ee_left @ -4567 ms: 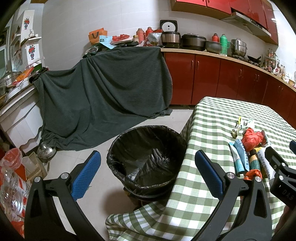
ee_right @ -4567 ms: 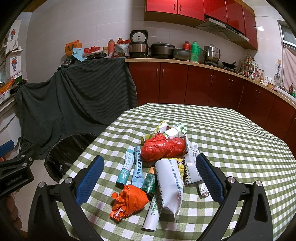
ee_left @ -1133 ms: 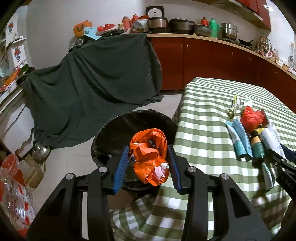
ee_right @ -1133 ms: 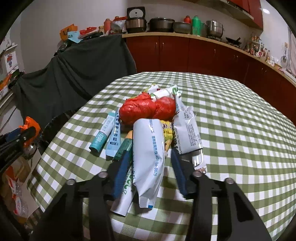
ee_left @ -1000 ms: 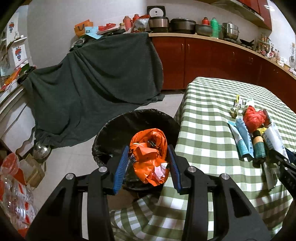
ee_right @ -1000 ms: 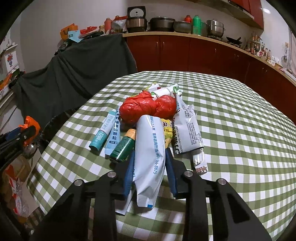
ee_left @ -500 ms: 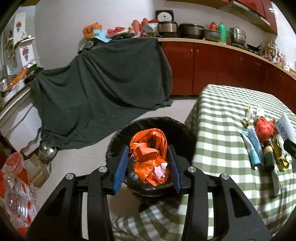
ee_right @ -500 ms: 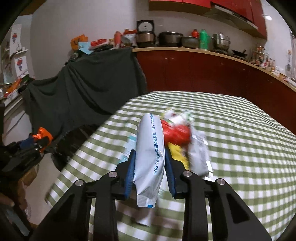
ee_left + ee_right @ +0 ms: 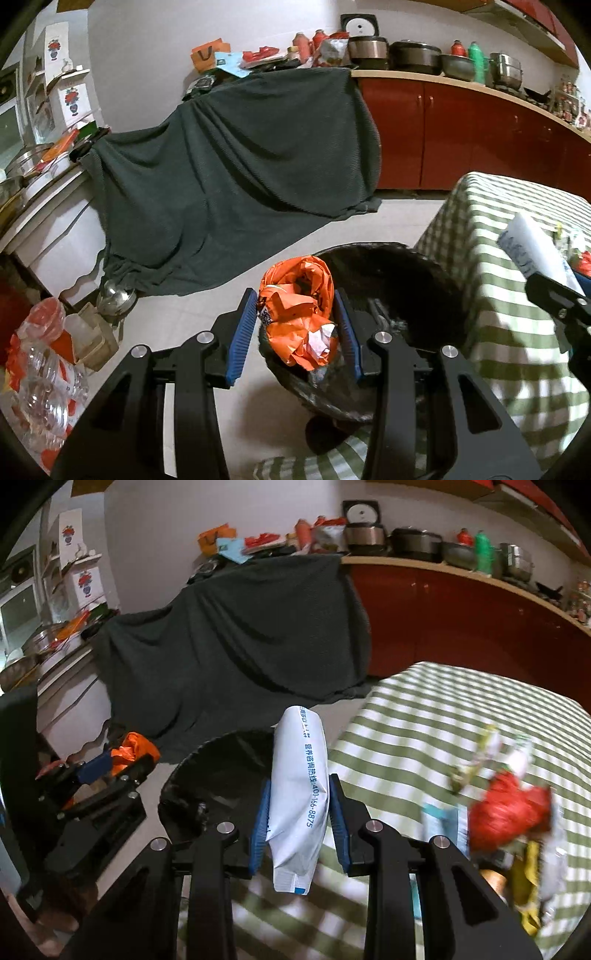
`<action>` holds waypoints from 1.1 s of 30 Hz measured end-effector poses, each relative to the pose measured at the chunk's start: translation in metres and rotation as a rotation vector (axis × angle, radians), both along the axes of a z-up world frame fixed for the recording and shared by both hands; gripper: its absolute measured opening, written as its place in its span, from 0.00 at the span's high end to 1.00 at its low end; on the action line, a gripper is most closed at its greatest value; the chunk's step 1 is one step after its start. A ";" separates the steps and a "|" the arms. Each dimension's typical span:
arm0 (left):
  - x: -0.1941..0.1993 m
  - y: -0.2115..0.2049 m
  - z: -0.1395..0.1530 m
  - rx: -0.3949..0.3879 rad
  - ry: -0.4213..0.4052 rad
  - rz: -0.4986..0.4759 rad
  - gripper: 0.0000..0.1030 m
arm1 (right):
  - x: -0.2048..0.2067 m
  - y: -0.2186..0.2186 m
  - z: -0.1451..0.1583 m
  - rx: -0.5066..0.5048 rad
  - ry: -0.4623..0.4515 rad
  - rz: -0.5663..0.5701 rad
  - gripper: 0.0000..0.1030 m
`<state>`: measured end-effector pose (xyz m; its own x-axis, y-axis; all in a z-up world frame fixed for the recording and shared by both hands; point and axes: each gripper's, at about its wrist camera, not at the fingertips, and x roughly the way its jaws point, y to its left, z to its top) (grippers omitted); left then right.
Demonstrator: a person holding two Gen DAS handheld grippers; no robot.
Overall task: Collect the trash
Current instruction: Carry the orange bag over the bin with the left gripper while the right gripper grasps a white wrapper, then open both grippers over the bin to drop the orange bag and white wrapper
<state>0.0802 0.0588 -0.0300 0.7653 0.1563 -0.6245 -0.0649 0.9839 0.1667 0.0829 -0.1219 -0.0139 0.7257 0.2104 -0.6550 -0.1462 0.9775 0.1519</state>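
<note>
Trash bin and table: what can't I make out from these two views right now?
- Trash bin bottom, both views: dark liner, and the orange wrapper in the left tool blocks it.
- Table pile, right view: motion-blurred.
- White pouch lettering, left view: blurred and cut off.

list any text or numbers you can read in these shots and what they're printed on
"400-166-8875": blue digits running along the white pouch held in the right gripper.
Blue Chinese characters above that number on the same pouch: visible, but I can't read them reliably.
Print on the orange wrapper held in the left gripper: too crumpled to read.
Packets left on the checked tablecloth: motion-blurred, unreadable.
</note>
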 end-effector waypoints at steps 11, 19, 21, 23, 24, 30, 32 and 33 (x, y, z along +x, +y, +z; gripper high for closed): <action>0.042 0.019 -0.021 -0.006 0.047 0.035 0.60 | 0.048 0.047 -0.014 -0.037 0.069 0.059 0.70; 0.060 0.024 -0.031 -0.036 0.079 0.027 0.44 | 0.059 0.055 -0.020 -0.054 0.099 0.051 0.60; 0.061 0.025 -0.032 -0.040 0.076 0.026 0.40 | 0.060 0.054 -0.021 -0.061 0.096 0.040 0.48; 0.060 0.026 -0.032 -0.042 0.076 0.026 0.39 | 0.060 0.053 -0.020 -0.059 0.093 0.030 0.46; 0.060 0.027 -0.032 -0.046 0.077 0.027 0.39 | 0.060 0.053 -0.018 -0.052 0.093 0.027 0.46; 0.057 0.026 -0.025 -0.064 0.074 0.020 0.39 | 0.048 0.041 -0.005 -0.043 0.058 0.011 0.43; 0.051 0.024 -0.021 -0.071 0.071 0.009 0.39 | 0.040 0.031 0.000 -0.042 0.038 -0.006 0.40; 0.049 0.022 -0.019 -0.075 0.071 0.005 0.39 | 0.036 0.026 0.002 -0.040 0.032 -0.013 0.40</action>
